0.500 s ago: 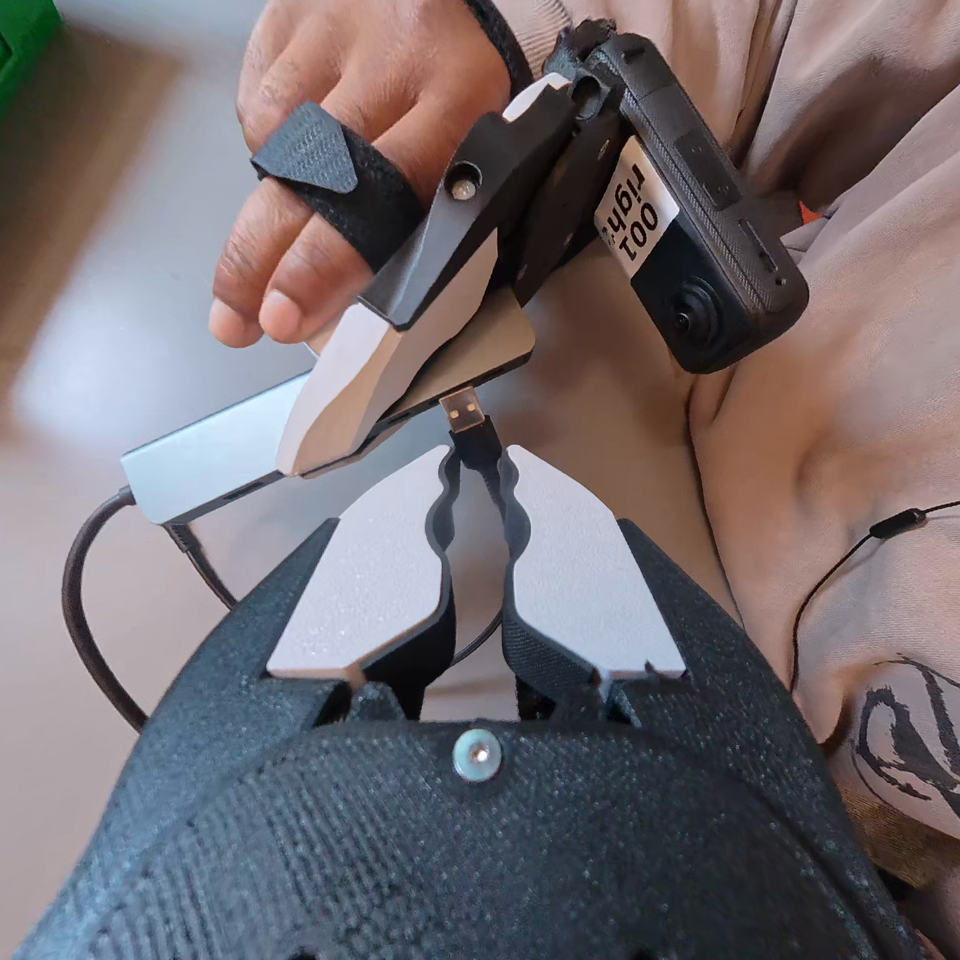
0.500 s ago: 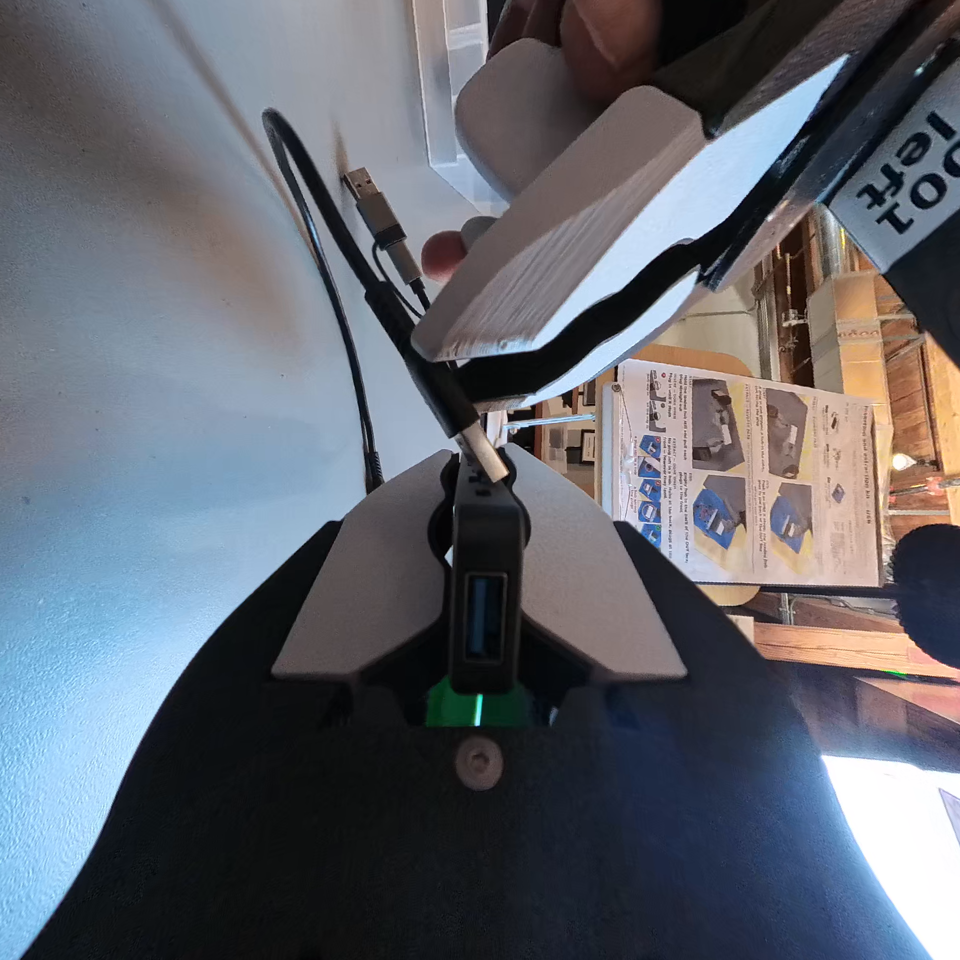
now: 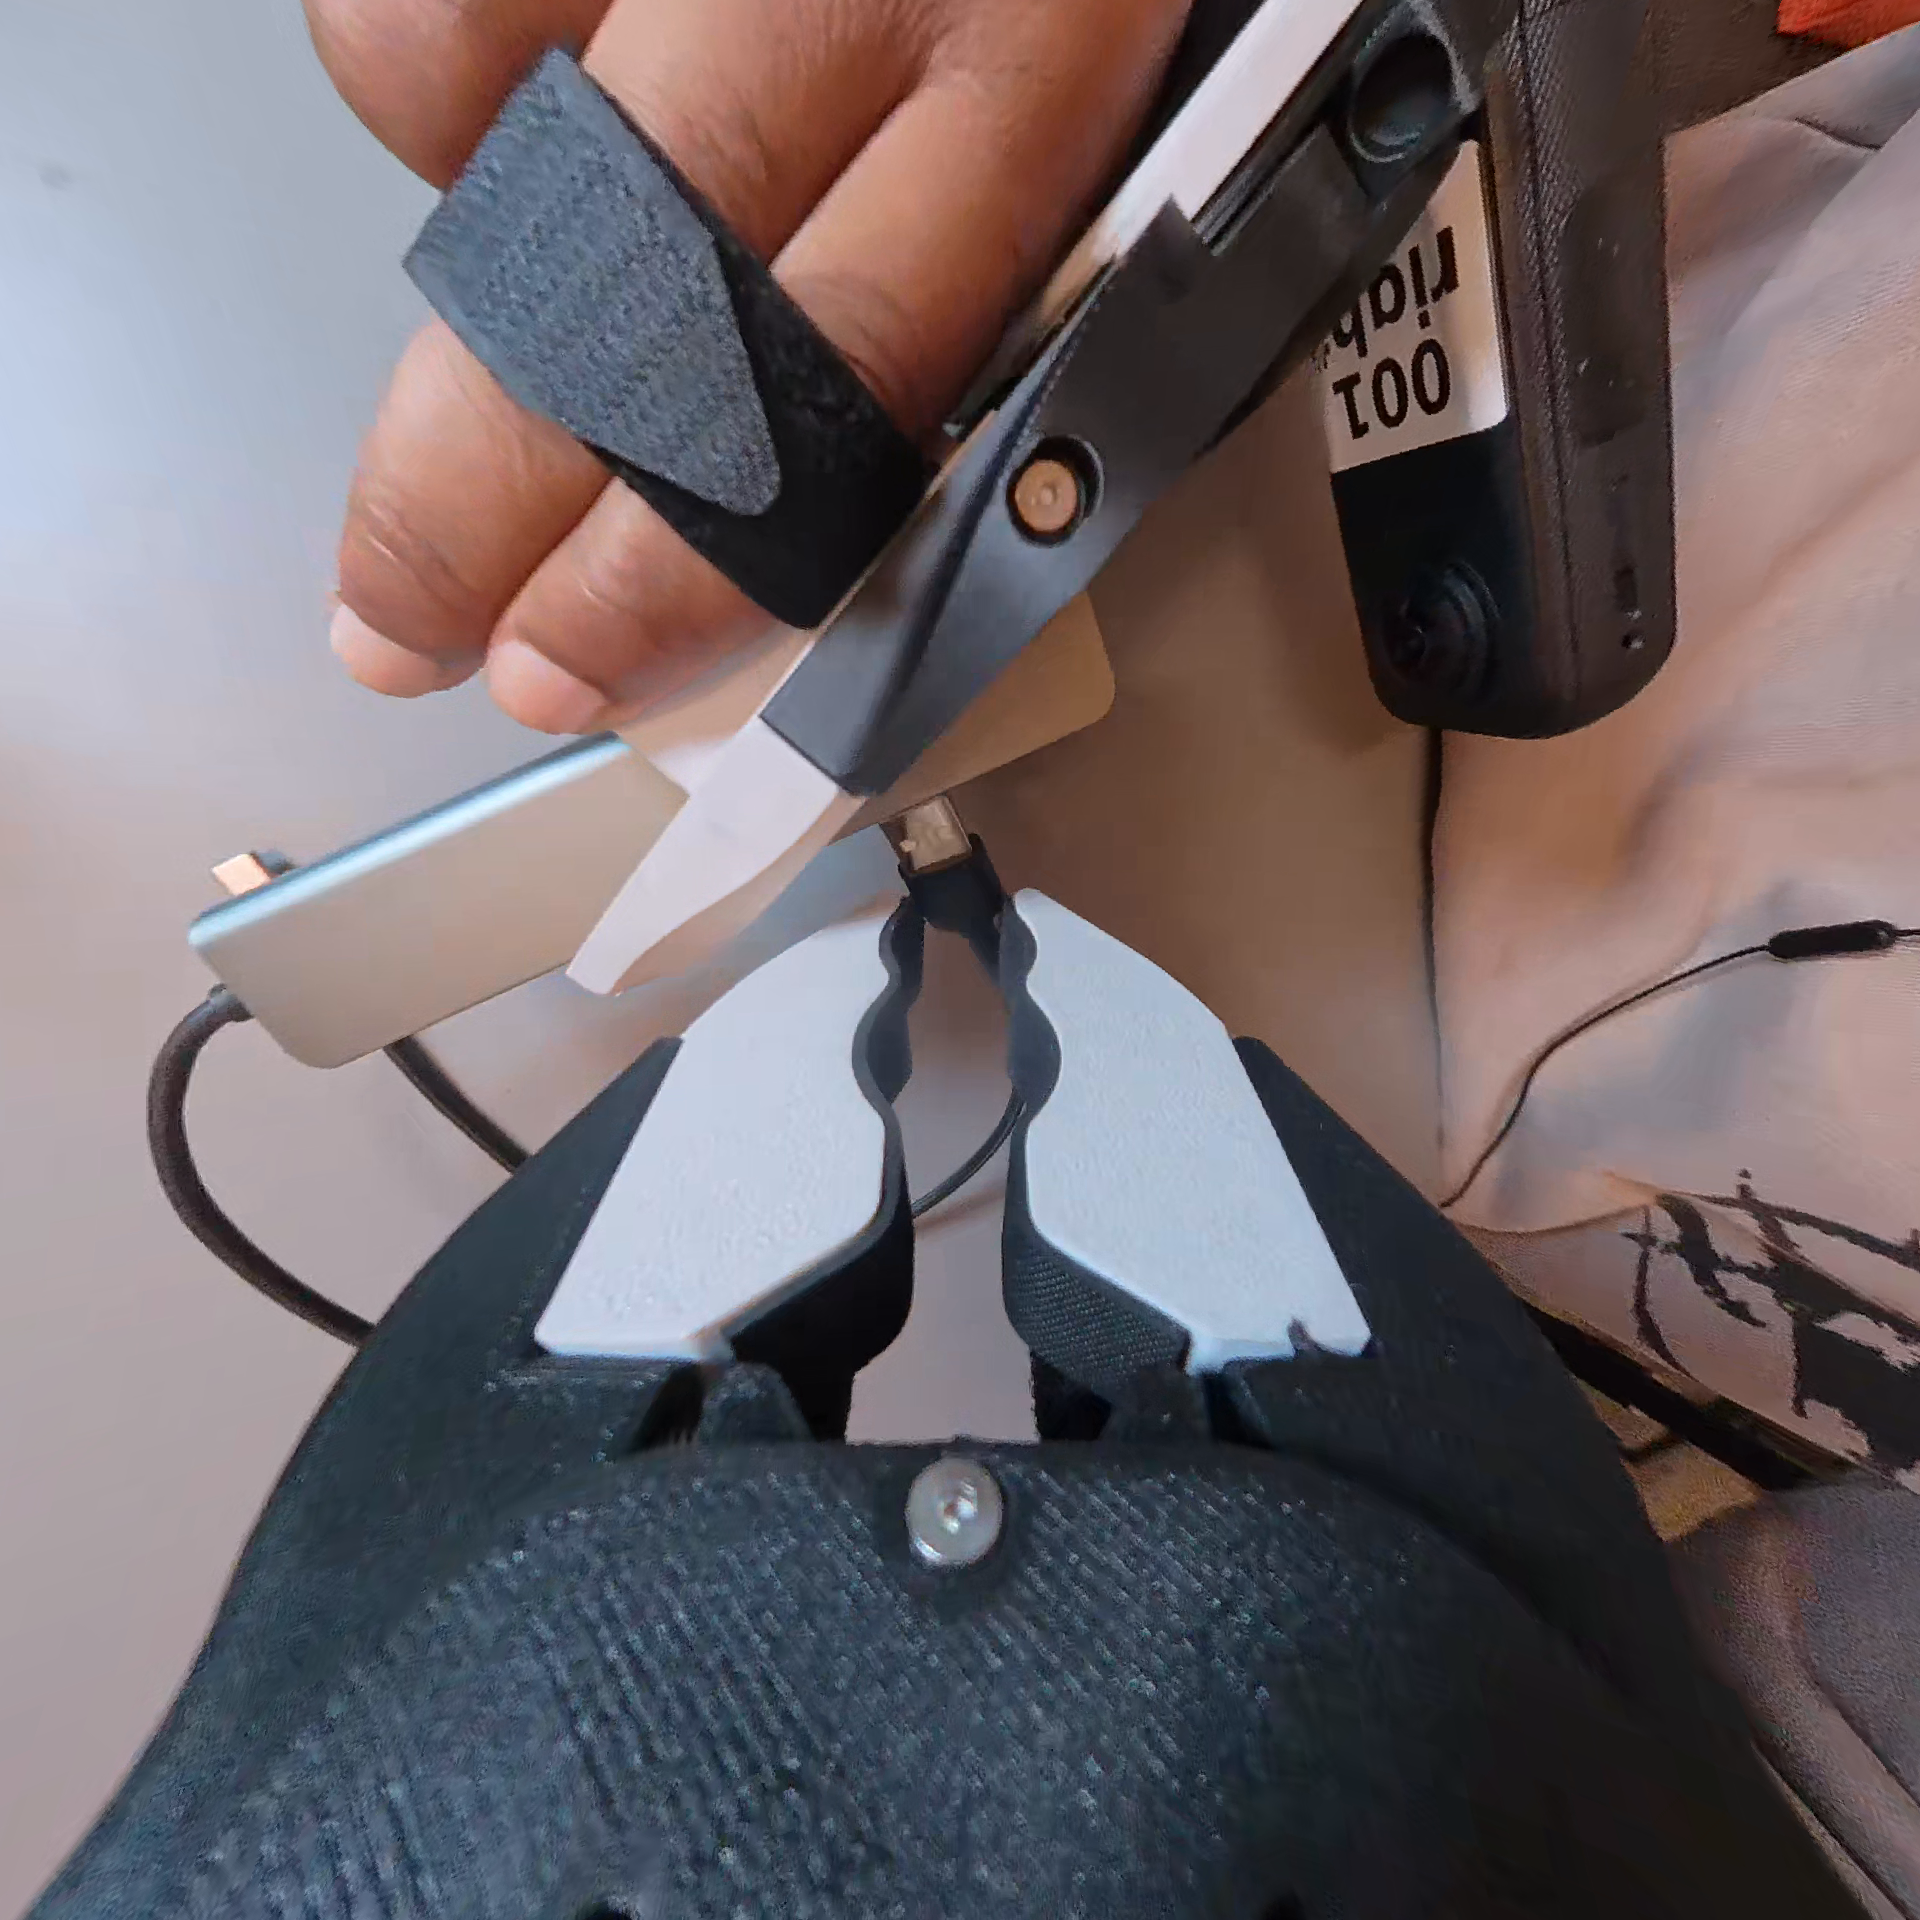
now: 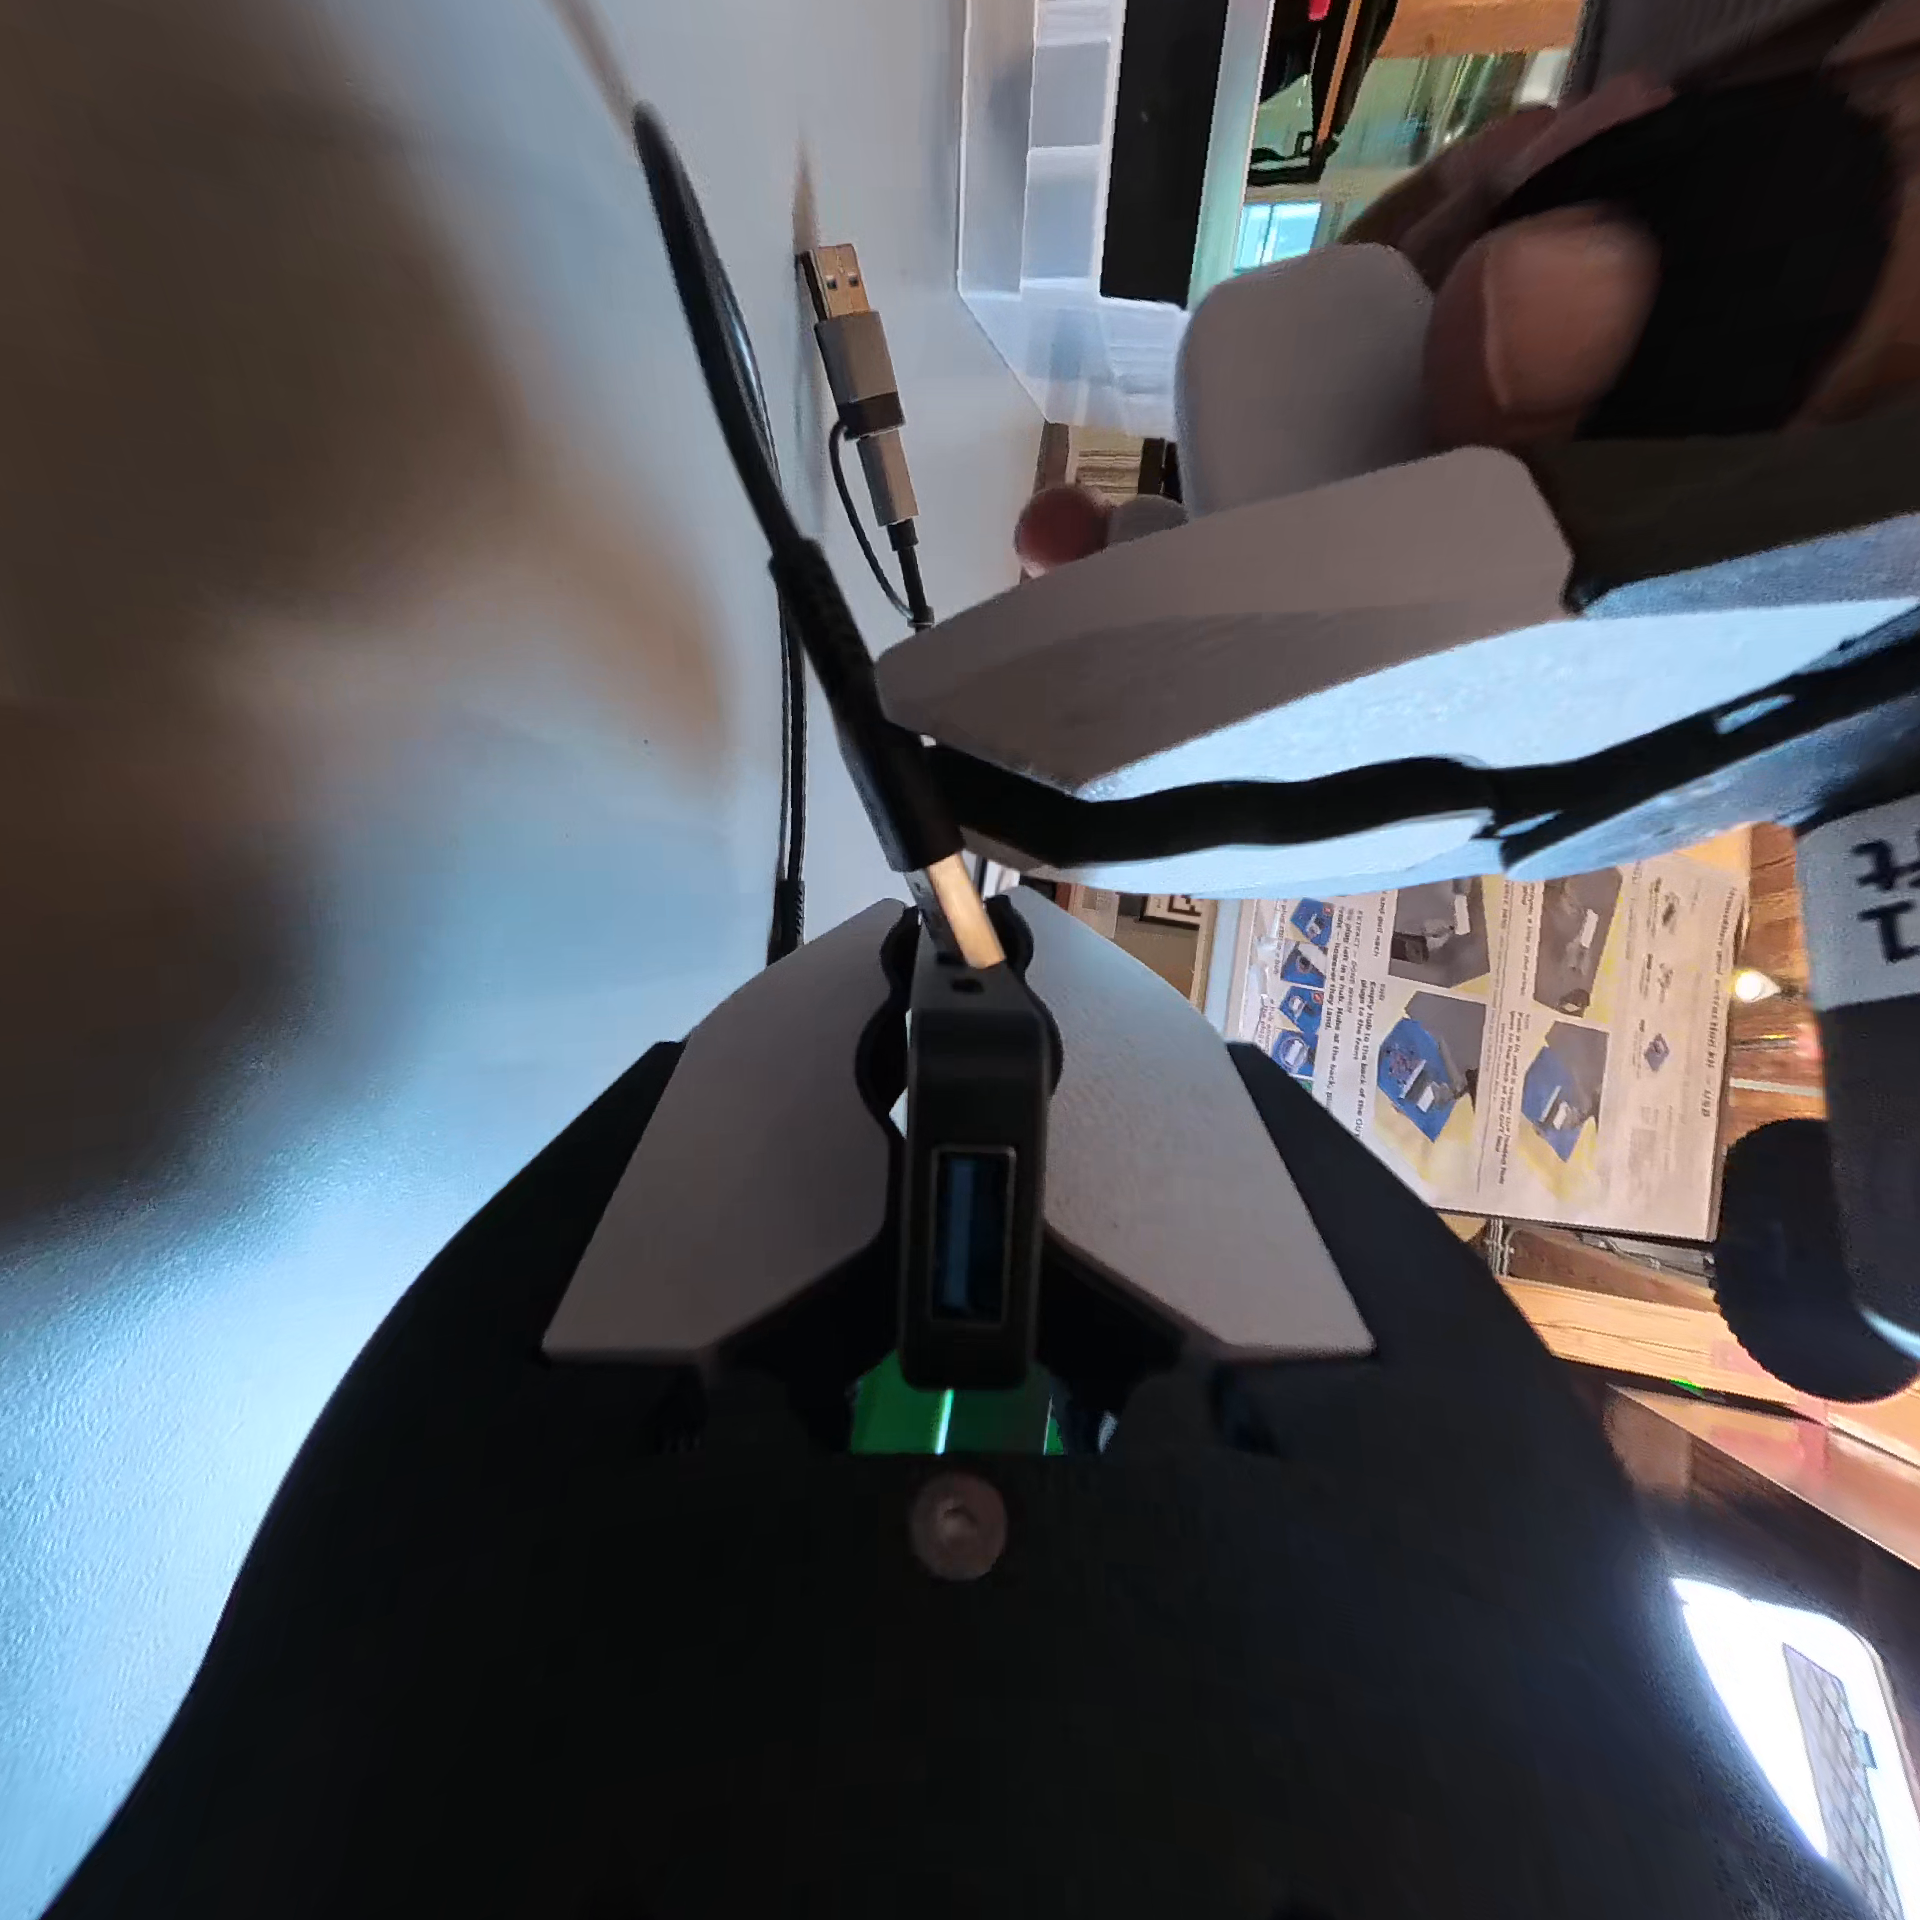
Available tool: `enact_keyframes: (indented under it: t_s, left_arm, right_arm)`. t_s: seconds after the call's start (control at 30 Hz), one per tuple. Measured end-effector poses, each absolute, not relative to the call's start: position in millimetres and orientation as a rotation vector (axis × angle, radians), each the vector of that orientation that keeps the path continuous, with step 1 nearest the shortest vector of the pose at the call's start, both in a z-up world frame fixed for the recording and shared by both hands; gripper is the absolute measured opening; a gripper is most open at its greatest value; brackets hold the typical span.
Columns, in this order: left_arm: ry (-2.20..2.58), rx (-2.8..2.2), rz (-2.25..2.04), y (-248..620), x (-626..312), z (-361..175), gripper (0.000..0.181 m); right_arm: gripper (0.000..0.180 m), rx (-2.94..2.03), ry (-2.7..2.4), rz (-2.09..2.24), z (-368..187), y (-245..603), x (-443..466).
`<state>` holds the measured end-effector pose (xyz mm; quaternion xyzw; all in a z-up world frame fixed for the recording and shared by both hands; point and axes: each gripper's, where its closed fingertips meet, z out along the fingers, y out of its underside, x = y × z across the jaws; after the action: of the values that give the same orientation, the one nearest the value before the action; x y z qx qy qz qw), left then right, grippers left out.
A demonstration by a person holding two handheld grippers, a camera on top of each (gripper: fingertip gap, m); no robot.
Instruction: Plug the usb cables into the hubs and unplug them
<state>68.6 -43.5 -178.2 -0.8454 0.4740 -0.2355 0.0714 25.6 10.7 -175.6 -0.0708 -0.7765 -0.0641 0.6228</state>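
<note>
The left tool (image 3: 956, 914) pinches the USB plug (image 3: 935, 836), its long axis meeting the hub (image 4: 971, 1174) clamped by the right tool (image 4: 961, 935).

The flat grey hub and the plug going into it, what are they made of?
The hub looks like brushed metal, maybe aluminium: smooth grey with a soft sheen along its edge. The plug has a shiny metal tip and a black sleeve, probably matte plastic or rubber, pinched in the left gripper.
</note>
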Motion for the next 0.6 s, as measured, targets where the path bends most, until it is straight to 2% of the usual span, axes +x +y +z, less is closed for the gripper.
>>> enact_keyframes:
  t_s: [0.2,0.6]
  left_arm:
    - [1.502,-2.661,-0.746,-46.6,67.3,-174.5,0.014]
    - [1.685,-2.771,-0.478,-47.0,67.1,-174.3,0.014]
  right_arm:
    - [0.014,-0.136,-1.797,-0.148,-179.5,8.4,29.0]
    - [0.013,-0.148,-1.793,-0.118,-178.0,5.9,29.9]
